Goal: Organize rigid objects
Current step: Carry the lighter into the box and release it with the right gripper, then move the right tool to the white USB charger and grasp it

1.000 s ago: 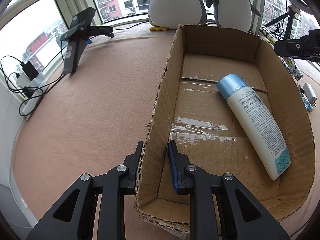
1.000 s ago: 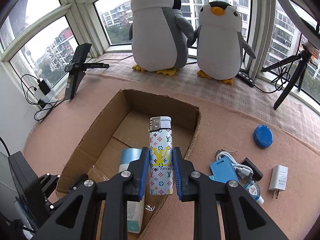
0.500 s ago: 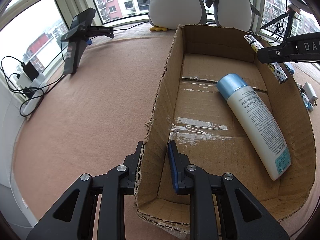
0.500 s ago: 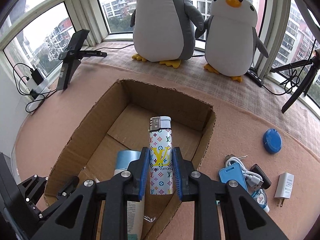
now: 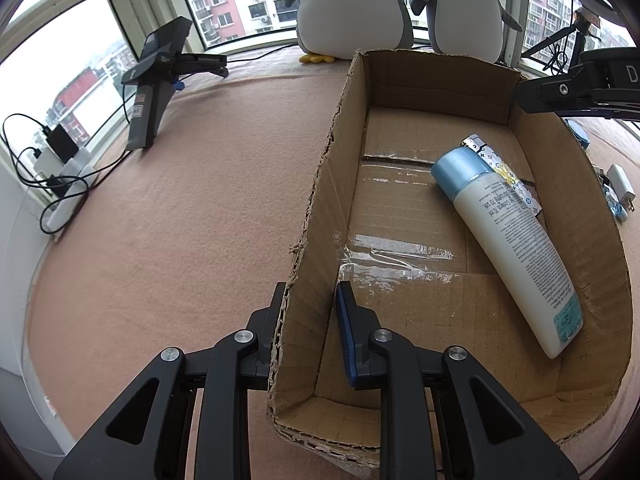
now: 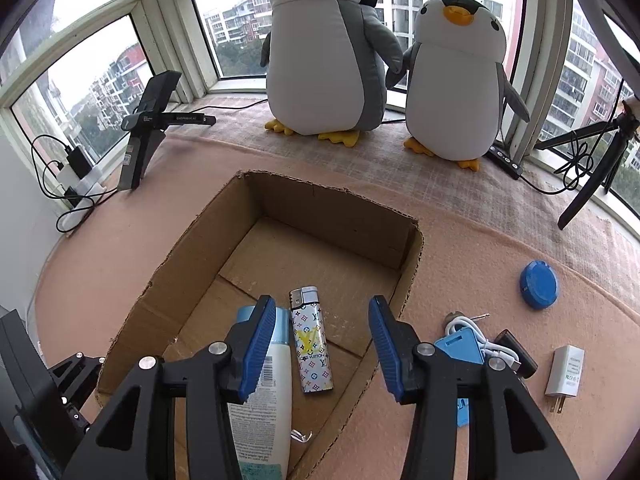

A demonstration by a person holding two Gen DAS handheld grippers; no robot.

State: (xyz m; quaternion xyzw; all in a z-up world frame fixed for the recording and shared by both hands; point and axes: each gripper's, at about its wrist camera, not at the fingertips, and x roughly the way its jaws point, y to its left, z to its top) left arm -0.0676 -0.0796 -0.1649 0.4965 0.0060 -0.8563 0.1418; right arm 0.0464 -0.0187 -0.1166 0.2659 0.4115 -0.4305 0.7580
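An open cardboard box (image 6: 192, 248) (image 5: 568, 168) sits on the pink felt. Inside lie a white bottle with a light blue cap (image 5: 508, 236) (image 6: 264, 396) and, beside it, a patterned lighter (image 6: 310, 344) (image 5: 500, 168) flat on the box floor. My right gripper (image 6: 322, 344) hovers over the box, its jaws opening, with nothing between the pads; the lighter lies below them. My left gripper (image 5: 310, 304) is shut on the box's left wall near the front corner.
Right of the box lie a blue round lid (image 6: 539, 285), a blue power bank with a white cable (image 6: 464, 344), a small black item (image 6: 516, 352) and a white charger plug (image 6: 566, 372). Two plush penguins (image 6: 324, 48) stand at the window. A black stand (image 6: 146, 128) is at left.
The right gripper's jaws spread and let go of the lighter, which dropped from upright between the pads to lying in the box beside the bottle. The left gripper kept its hold on the wall.
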